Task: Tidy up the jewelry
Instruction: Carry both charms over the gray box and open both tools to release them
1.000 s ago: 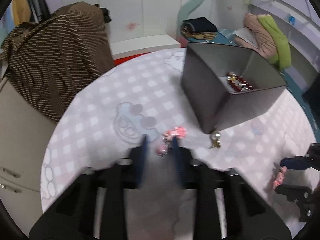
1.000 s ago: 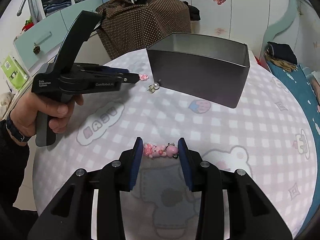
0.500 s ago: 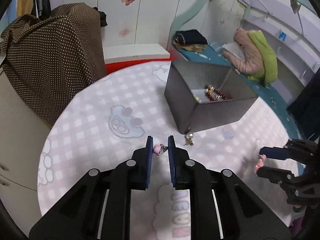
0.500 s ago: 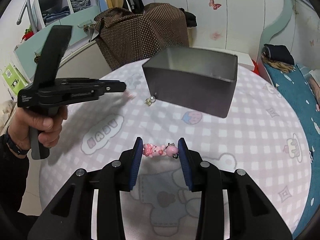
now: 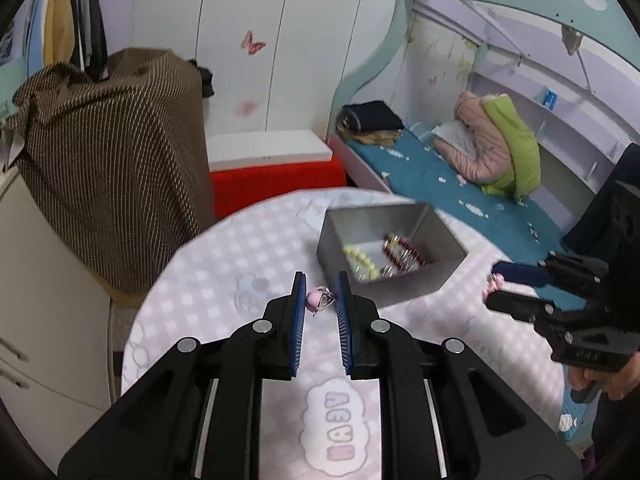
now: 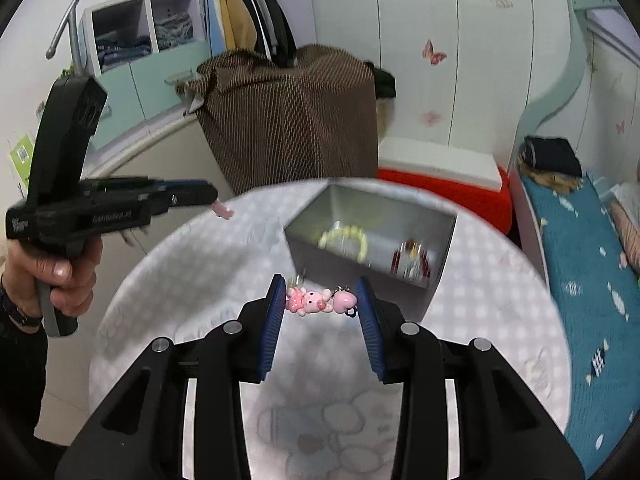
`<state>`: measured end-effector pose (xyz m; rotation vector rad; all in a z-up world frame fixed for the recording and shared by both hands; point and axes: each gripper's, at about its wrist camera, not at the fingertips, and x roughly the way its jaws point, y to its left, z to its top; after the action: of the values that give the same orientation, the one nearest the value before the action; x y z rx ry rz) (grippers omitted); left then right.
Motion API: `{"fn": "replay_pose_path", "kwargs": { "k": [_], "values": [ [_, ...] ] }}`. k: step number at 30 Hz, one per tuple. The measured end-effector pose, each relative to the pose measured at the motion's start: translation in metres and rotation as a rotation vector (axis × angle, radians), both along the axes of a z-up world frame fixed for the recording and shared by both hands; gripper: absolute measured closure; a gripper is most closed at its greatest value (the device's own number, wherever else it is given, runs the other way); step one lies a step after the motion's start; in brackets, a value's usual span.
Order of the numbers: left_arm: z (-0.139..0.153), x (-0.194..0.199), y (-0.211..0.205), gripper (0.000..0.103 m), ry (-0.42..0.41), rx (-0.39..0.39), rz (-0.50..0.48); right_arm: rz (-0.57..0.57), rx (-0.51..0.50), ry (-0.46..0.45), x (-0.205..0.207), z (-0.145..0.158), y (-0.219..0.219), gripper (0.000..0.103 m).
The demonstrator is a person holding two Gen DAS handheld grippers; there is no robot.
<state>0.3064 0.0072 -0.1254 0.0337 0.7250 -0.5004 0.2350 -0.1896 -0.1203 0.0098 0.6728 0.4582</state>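
Observation:
A grey open box (image 5: pixel 390 258) stands on the round table with a yellow bead bracelet (image 5: pixel 360 259) and a red bead bracelet (image 5: pixel 402 249) inside; it also shows in the right wrist view (image 6: pixel 370 236). My left gripper (image 5: pixel 320 300) is shut on a small pink charm (image 5: pixel 317 298) and holds it above the table, left of the box. My right gripper (image 6: pixel 320 300) is shut on a pink pig charm (image 6: pixel 316 301) and holds it in front of the box. Each gripper shows in the other's view: the right (image 5: pixel 496 286), the left (image 6: pixel 218 202).
The round table (image 5: pixel 224 264) has a pink checked cloth. A brown dotted cover (image 5: pixel 108 160) drapes furniture beyond the table's left edge. A red-and-white bench (image 5: pixel 272 168) stands behind, a bed (image 5: pixel 460 184) with clothes at right. A small earring (image 6: pixel 298 280) lies by the box.
Both grippers have risen well above the table with their charms. The left one closed on its pink charm a second ago and lifted it. The box now shows from above.

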Motion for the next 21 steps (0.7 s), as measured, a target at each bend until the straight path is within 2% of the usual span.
{"fn": "replay_pose_path", "kwargs": {
  "k": [6, 10, 15, 21],
  "values": [
    [0.039, 0.006, -0.024, 0.088, -0.060, -0.024, -0.047, -0.017, 0.037, -0.020, 0.035, 0.026, -0.012, 0.069],
    [0.050, 0.022, -0.042, 0.088, -0.047, -0.064, -0.073, -0.029, 0.072, 0.007, 0.059, 0.031, -0.018, 0.069],
    [0.048, 0.048, -0.062, 0.088, 0.013, -0.107, -0.091, -0.071, 0.090, 0.083, 0.086, 0.023, -0.023, 0.069],
    [0.028, 0.075, -0.079, 0.088, 0.081, -0.098, -0.073, -0.113, 0.124, 0.167, 0.108, 0.004, -0.032, 0.069]
  ]
}}
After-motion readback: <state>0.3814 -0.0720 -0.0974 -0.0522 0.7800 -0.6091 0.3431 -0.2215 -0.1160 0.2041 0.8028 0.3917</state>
